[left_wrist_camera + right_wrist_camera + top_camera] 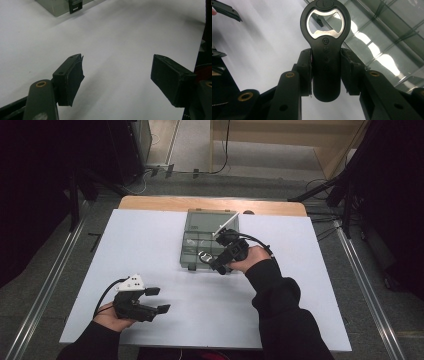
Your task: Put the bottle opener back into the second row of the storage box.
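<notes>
The bottle opener (325,50) sits clamped by its black handle between the jaws of the right gripper (325,72); its long axis runs straight out along the jaws, metal ring end leading, toward twelve o'clock in the right gripper view; in the high view the bottle opener (205,256) hangs over the near right part of the compartment box (197,237), pointing toward about eight o'clock; the right gripper (220,265) comes in from four o'clock of the box, so this hand is by far the nearer one; the coming move, I judge, turns on whether the opener's length lines up with a compartment below it, since it lies at a slant across the box's dividers.

The box is a grey, see-through organiser with its lid (225,225) raised at the right; the compartments I can make out look bare, though glare hides some.

The left gripper (157,300) rests well apart at seven o'clock of the box, above the white worktop (150,235); its jaws stand wide with nothing between them.
</notes>
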Motion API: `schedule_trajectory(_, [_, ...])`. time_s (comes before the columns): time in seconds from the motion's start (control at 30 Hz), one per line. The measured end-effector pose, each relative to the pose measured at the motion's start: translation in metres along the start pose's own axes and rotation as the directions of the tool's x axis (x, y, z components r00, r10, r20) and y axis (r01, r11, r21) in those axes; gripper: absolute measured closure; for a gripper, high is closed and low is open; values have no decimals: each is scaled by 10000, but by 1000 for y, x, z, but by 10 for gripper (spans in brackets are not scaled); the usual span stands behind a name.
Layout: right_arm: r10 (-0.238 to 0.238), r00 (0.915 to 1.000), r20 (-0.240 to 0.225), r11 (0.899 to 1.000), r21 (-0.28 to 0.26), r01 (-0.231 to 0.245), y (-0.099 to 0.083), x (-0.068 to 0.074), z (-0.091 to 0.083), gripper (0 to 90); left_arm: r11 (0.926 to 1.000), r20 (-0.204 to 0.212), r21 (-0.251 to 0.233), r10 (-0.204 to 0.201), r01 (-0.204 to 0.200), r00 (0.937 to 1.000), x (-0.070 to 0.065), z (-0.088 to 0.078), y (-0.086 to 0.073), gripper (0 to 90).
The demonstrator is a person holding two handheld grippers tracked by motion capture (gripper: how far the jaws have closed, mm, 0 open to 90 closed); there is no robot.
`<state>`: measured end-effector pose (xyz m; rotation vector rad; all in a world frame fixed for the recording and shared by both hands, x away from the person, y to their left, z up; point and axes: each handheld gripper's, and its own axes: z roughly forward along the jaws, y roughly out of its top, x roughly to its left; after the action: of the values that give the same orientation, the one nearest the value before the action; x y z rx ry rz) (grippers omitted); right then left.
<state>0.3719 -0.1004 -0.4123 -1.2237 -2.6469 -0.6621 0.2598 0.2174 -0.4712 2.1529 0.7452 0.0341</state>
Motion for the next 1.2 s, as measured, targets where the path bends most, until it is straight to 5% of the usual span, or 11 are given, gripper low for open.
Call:
schedule_trajectory(0.6, [-923,9957,-60,9947,455,924,23,-21,9,652,10000,-5,86,10,-10,10000,0,1,0,257])
schedule_trajectory(1.2, [-2507,9680,-128,9667,494,2510,36,-32,28,651,9999,-97,108,-9,10,10000,0,0,-2,257])
